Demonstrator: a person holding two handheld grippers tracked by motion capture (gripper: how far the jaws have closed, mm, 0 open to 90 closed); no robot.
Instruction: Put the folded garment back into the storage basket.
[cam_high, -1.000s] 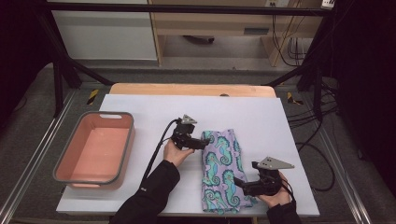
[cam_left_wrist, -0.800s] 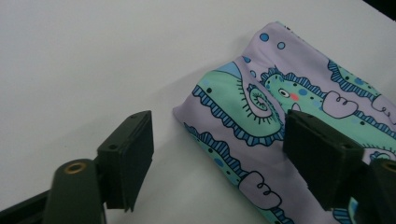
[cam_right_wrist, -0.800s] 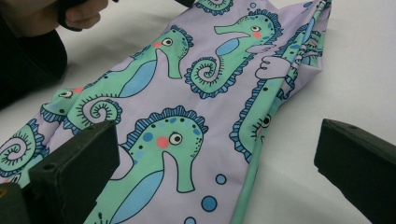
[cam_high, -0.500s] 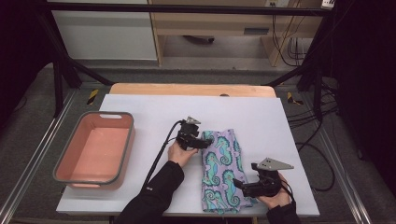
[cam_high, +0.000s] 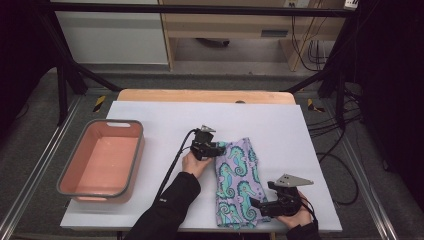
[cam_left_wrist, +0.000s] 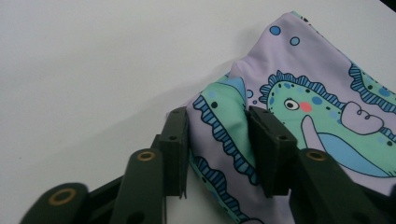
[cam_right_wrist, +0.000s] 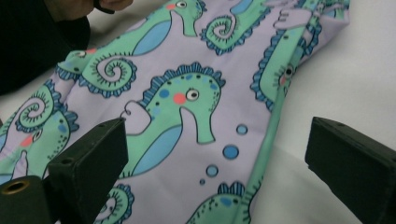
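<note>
- The left hand-held gripper (cam_high: 220, 148) is being held low by the left hand (cam_high: 192, 163), its jaws having just been closing, with a fold between them.
- The right hand-held gripper (cam_high: 256, 206) is being held with its jaws spread wide, pointing leftward.

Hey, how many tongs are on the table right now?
2. The left tongs sit at the seahorse cloth's far left corner, bunching it between the jaws; the right tongs wait open over its near right edge.
</note>
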